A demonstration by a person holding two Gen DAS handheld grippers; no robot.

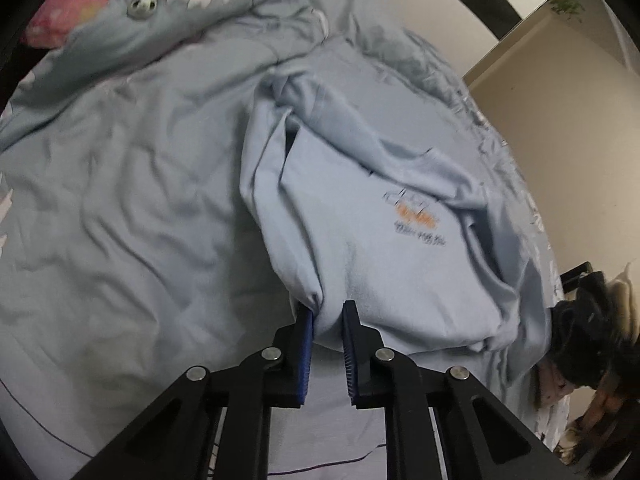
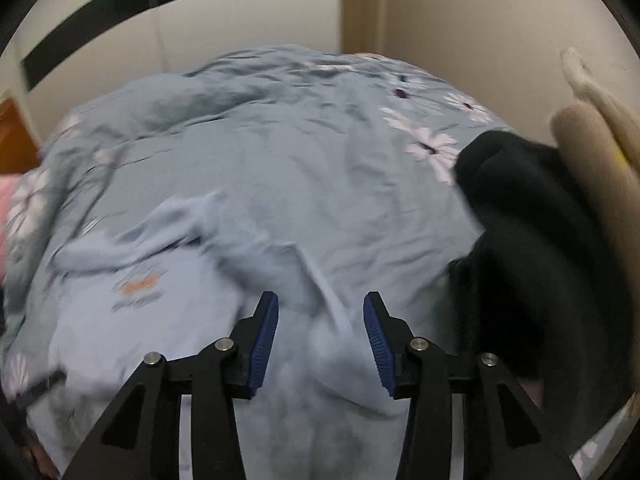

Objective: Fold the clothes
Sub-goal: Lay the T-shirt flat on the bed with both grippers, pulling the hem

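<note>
A light blue shirt (image 1: 380,260) with an orange and dark chest print lies crumpled on the grey-blue bedsheet (image 1: 120,200). My left gripper (image 1: 330,308) is shut on the shirt's near edge; the cloth is bunched between the blue pads (image 1: 306,344) and pulled up from the bed. In the right wrist view the same shirt (image 2: 100,340) spreads to the left and under my right gripper (image 2: 320,300). That gripper is open above the cloth, with a raised fold running between its fingers and neither pad pressing on it.
The flowered duvet (image 2: 300,152) covers the bed. A heap of dark clothes (image 2: 520,240) and a beige item (image 2: 592,152) sit at the bed's right side, seen also as dark clothes (image 1: 588,320). A pink pillow (image 1: 60,12) lies far left. Cream walls stand behind.
</note>
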